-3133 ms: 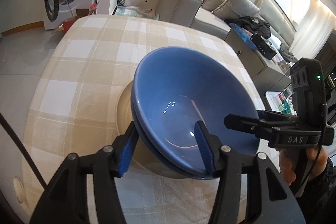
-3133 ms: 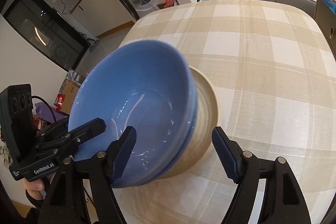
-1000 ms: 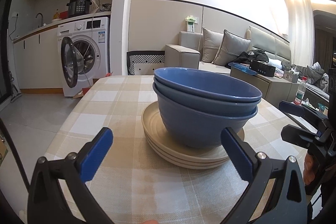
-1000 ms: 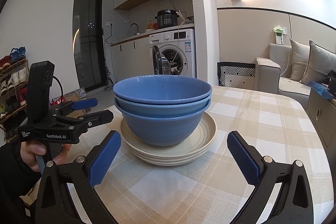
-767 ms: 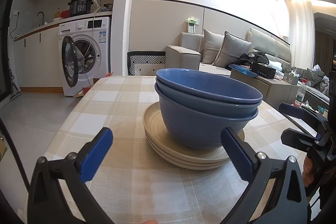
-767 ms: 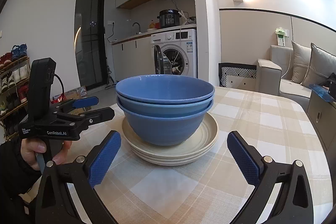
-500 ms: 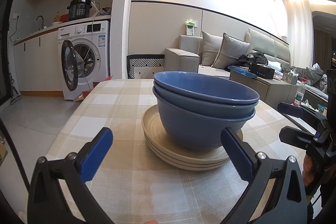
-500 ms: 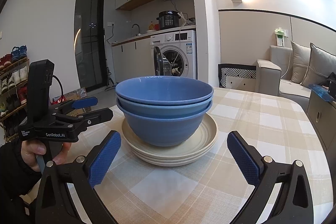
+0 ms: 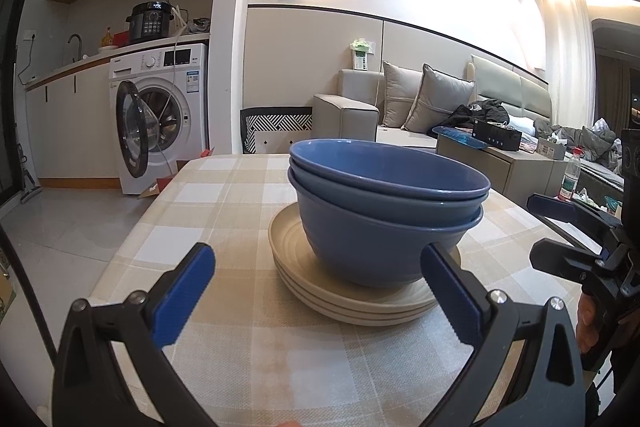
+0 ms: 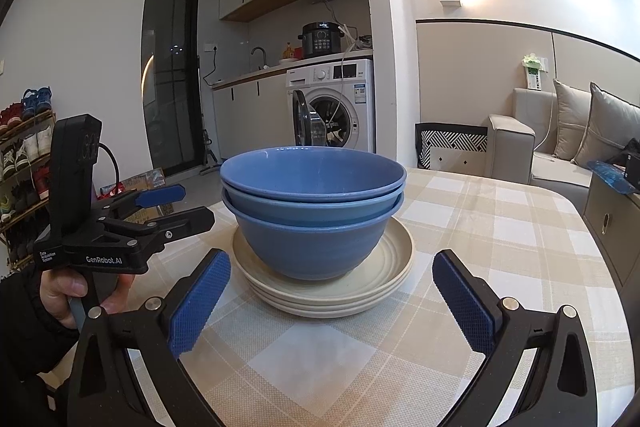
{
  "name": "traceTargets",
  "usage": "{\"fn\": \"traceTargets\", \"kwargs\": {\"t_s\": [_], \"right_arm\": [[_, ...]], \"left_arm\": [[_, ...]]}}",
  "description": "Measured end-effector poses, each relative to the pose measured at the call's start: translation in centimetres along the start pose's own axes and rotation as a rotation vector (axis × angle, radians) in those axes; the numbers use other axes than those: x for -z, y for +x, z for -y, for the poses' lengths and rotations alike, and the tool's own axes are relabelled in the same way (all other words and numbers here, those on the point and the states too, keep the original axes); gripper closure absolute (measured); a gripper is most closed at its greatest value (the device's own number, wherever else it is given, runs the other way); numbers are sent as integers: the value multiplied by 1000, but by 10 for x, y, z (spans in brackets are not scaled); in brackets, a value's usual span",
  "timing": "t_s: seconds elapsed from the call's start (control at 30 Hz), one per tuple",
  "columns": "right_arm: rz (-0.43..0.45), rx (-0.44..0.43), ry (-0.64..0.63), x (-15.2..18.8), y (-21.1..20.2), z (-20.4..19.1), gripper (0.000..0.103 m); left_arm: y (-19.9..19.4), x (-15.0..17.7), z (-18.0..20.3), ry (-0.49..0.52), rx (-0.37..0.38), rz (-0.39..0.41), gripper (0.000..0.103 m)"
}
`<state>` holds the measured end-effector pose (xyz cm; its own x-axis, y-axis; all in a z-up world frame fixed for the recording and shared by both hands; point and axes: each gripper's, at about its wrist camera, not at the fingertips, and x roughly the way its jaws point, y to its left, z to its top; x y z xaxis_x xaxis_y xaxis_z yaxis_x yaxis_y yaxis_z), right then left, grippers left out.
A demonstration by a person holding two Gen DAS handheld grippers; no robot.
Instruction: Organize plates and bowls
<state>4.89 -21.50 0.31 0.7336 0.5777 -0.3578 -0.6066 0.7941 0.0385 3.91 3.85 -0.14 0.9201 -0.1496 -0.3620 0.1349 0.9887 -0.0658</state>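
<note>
Two blue bowls (image 9: pixel 380 227) sit nested, upright, on a stack of cream plates (image 9: pixel 320 291) on the checked tablecloth. The bowls (image 10: pixel 312 223) and plates (image 10: pixel 384 267) also show in the right wrist view. My left gripper (image 9: pixel 316 291) is open and empty, low over the table just in front of the stack. My right gripper (image 10: pixel 332 295) is open and empty, in front of the stack from the other side. The right gripper shows at the right edge of the left wrist view (image 9: pixel 560 231); the left gripper shows at the left of the right wrist view (image 10: pixel 172 207).
The table (image 9: pixel 224 219) has a beige checked cloth. Behind it stand a washing machine (image 9: pixel 160 115) with its door open, a patterned basket (image 9: pixel 276 127) and a grey sofa (image 9: pixel 420 103). A shoe rack (image 10: pixel 24 155) stands at the far left.
Both grippers have let go of the bowls, drawn back and dropped to table height with jaws wide open. Over the last second the view shifts only slightly.
</note>
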Motion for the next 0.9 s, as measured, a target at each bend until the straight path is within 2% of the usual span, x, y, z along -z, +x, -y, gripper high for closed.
{"fn": "traceTargets", "kwargs": {"t_s": [0.9], "right_arm": [[5,1,-4,-1,-1,-1,0]], "left_arm": [[-1,0,-1,-2,-5,4,0]]}}
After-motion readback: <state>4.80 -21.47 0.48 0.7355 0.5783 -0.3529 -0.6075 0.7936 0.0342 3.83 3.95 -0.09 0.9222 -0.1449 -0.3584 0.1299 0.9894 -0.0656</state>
